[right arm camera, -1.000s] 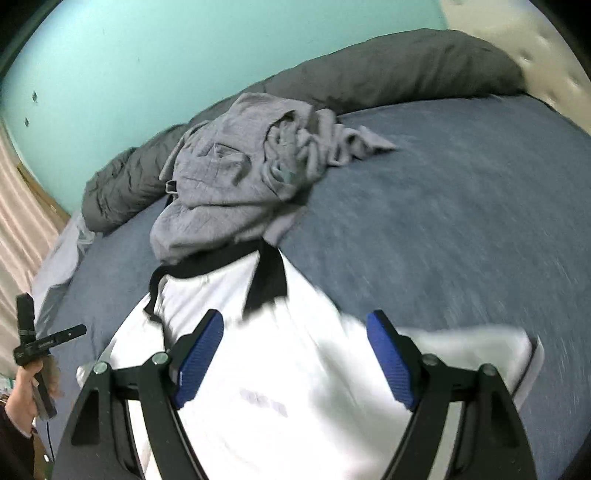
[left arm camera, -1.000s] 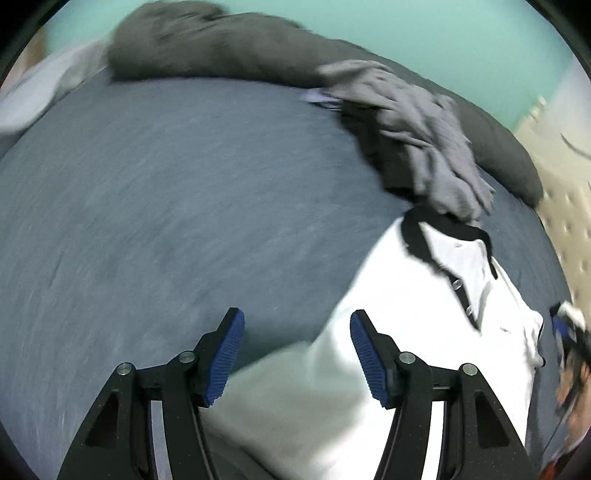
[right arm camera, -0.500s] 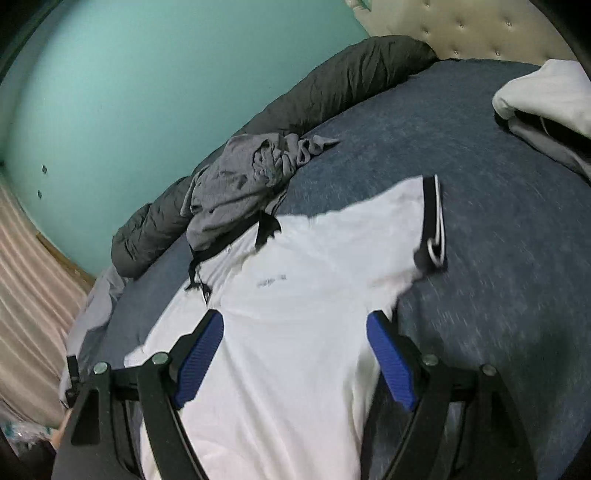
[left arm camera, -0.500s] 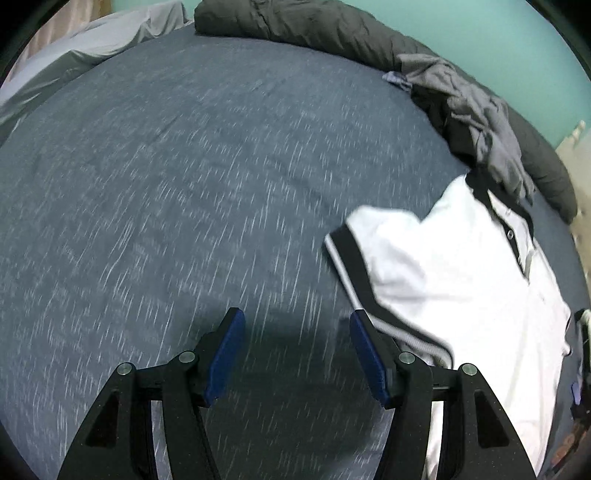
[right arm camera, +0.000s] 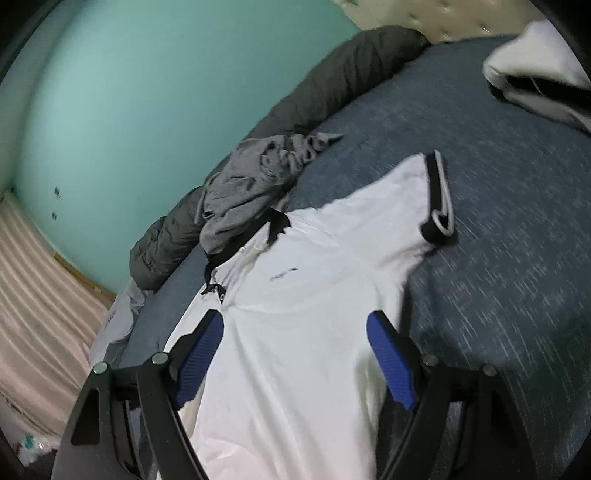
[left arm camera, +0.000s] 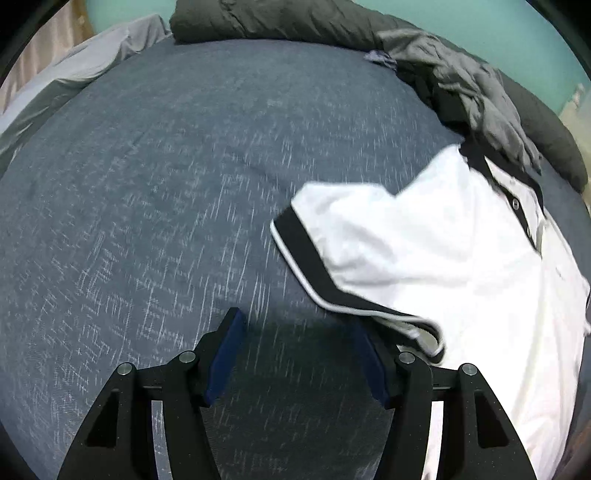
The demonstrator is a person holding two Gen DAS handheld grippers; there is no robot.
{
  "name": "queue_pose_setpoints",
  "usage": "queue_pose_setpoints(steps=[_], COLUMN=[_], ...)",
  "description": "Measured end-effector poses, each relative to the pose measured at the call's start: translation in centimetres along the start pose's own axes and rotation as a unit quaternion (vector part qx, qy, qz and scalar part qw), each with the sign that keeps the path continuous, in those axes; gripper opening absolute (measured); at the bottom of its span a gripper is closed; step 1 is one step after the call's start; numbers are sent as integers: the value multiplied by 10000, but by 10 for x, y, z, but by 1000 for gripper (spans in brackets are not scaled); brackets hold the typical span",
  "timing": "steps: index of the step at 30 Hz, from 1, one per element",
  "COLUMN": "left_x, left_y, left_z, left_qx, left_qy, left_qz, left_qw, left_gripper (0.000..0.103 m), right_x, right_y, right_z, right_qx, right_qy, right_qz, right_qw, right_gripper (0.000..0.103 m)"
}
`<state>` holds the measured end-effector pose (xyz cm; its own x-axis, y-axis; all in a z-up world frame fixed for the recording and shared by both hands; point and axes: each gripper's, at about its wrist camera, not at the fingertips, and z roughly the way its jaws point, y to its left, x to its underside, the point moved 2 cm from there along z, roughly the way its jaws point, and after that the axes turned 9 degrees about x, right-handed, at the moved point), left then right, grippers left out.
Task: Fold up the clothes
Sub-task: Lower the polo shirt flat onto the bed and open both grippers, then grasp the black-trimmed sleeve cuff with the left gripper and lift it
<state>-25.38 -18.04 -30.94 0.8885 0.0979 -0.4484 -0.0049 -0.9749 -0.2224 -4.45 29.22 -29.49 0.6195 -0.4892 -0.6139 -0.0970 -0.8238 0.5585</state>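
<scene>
Nearest the left wrist camera, the left gripper hangs with its jaws apart and nothing between them, only the dark blue bedcover below; just to its right lies the black-banded sleeve cuff of the white polo shirt, close to the right-hand pad but not visibly touched. The right gripper also stands with jaws wide apart, hovering over the shirt's white body; no cloth is pinched between its pads, though whether a pad grazes the fabric cannot be told.

The shirt lies front up and spread on the bedcover, collar away from the person, the other sleeve stretched out to the side with its cuff curled over; so the step in hand looks like the end of laying the garment flat, with the folding itself not yet begun. The next move probably calls for each gripper to take a sleeve or side edge and carry it inward over the chest; the left has the shorter way to go.

Beyond the collar sits a crumpled grey garment, overlapping it slightly; behind that a dark rolled duvet runs along the bed's far edge. A pale folded pile rests farther up the bed, near a tufted headboard; a teal wall closes the room.
</scene>
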Motion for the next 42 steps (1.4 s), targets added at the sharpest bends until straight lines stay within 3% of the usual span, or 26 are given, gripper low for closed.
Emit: queue_pose_setpoints(steps=[4, 13, 21, 30, 35, 42], left_x=[-12, -10, -21, -8, -3, -17], left_y=[-6, -54, -36, -27, -25, -13], left_z=[0, 11, -15, -25, -9, 18], left_qx=[-48, -46, -172, -87, 219, 427], left_qy=[-51, 123, -434, -387, -60, 16], left_qz=[-10, 729, 458, 537, 145, -607], left_qw=[10000, 9973, 9979, 9978, 9996, 9972], left_gripper=[63, 63, 63, 63, 63, 63], right_x=[1, 4, 4, 2, 1, 2], right_y=[4, -5, -8, -8, -7, -7], right_z=[6, 20, 20, 19, 19, 19], right_qx=[-210, -199, -203, -231, -242, -250], right_qy=[15, 24, 10, -22, -35, -11], right_qz=[-203, 79, 161, 192, 205, 196], right_qw=[9996, 9998, 9997, 9995, 9995, 9995], right_gripper=[81, 81, 81, 81, 81, 81])
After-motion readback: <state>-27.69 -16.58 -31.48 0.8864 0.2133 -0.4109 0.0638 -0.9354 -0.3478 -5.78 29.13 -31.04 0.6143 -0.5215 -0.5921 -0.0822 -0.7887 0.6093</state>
